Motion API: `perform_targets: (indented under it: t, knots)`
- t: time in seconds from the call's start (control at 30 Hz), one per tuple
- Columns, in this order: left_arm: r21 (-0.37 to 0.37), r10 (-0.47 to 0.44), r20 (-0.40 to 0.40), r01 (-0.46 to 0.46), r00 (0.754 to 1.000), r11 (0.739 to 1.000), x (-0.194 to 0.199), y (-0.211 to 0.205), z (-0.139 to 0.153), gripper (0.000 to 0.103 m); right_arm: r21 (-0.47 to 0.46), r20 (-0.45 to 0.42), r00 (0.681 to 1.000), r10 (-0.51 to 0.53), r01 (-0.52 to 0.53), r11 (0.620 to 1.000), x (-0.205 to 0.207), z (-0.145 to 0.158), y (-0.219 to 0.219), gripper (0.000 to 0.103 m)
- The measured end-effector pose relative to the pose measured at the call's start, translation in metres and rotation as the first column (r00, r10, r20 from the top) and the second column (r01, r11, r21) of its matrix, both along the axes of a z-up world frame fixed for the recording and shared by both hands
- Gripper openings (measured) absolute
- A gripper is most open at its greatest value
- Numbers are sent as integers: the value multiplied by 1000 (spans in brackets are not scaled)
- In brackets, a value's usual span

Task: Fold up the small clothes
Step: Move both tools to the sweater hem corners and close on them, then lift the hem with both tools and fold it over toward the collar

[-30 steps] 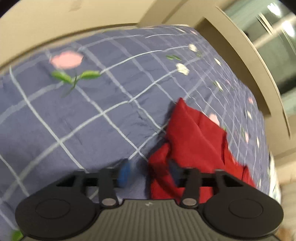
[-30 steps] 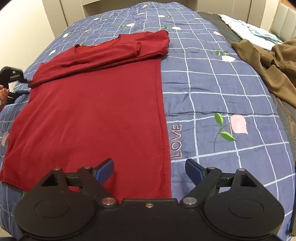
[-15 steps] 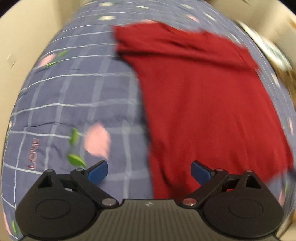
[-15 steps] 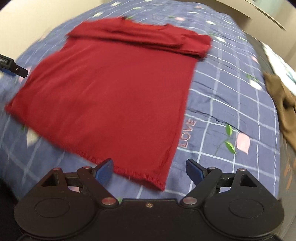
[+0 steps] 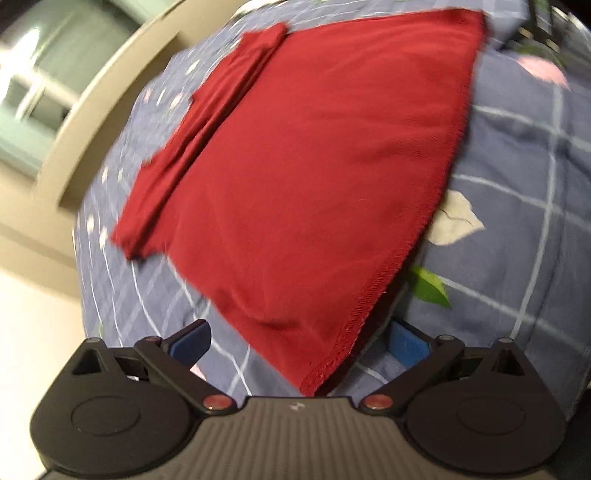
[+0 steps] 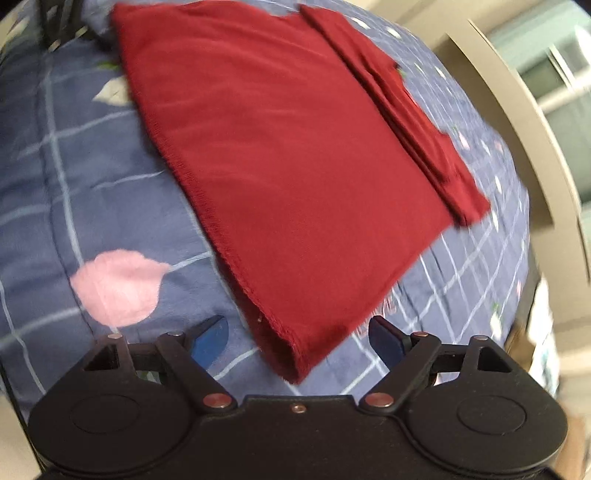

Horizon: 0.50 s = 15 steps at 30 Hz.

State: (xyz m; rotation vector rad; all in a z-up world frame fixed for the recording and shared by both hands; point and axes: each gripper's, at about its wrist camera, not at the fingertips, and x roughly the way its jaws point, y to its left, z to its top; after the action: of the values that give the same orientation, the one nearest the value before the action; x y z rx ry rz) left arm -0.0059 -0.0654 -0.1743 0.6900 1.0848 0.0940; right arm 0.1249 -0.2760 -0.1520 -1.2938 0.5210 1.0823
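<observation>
A dark red shirt (image 5: 314,166) lies flat on the blue checked bed cover (image 5: 517,192), with its sleeves folded across the far end. One near hem corner (image 5: 317,373) sits between the blue pads (image 5: 408,347) of my left gripper (image 5: 298,345). Those jaws are wide and still opening, touching no cloth. In the right wrist view the shirt (image 6: 295,147) has its other hem corner (image 6: 291,362) between the fingers of my right gripper (image 6: 298,340). Its jaws are closing a little, and the pads stand clear of the fabric.
The bed cover (image 6: 74,177) carries white lines, a pink flower (image 6: 118,291) and green leaves (image 5: 428,288). A beige bed frame (image 5: 110,92) curves behind the far end, also in the right view (image 6: 517,129). A dark blurred shape (image 6: 59,22) sits at the shirt's other hem corner.
My left gripper left the bunched sleeve end, swept along the shirt to a hem corner and spread its jaws wide. My right gripper rolled and shifted to the other hem corner.
</observation>
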Motion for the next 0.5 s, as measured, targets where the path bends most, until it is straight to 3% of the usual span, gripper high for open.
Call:
perform_targets:
  t: [0.1,0.17,0.2,0.23,0.27,0.33,0.4,0.43,0.5]
  knots:
    - [49,-93,12,93,996,995,-7,-9,-4,101,-7,41,997,68,-68,998,-5,-7,-3,82]
    - [32,-132,4,131,991,991,-8,-7,-4,89,-4,42,996,81,-81,997,-5,-8,-5,70]
    - [21,-150,0,150,989,988,-10,-7,-3,77,-5,34,996,79,-79,997,-4,-8,-5,65]
    - [10,-178,-9,178,984,984,-13,-8,-2,61,-7,23,997,74,-74,997,-1,-7,-4,50]
    - [6,-213,-23,213,977,977,-17,-10,-3,53,-13,20,998,67,-67,998,0,-7,-3,33]
    - [28,-260,-44,261,965,965,-23,-12,-6,30,-29,16,998,60,-60,998,2,-8,0,22]
    - [31,-251,-73,254,965,967,-23,-14,-8,12,-32,12,999,49,-48,998,4,-7,2,14]
    - [29,-221,-88,224,971,974,-19,-13,-8,7,-33,4,999,41,-40,999,5,-5,3,6]
    - [19,-177,-90,179,980,984,-13,-4,-3,4,-34,-19,999,26,-26,999,8,0,6,5]
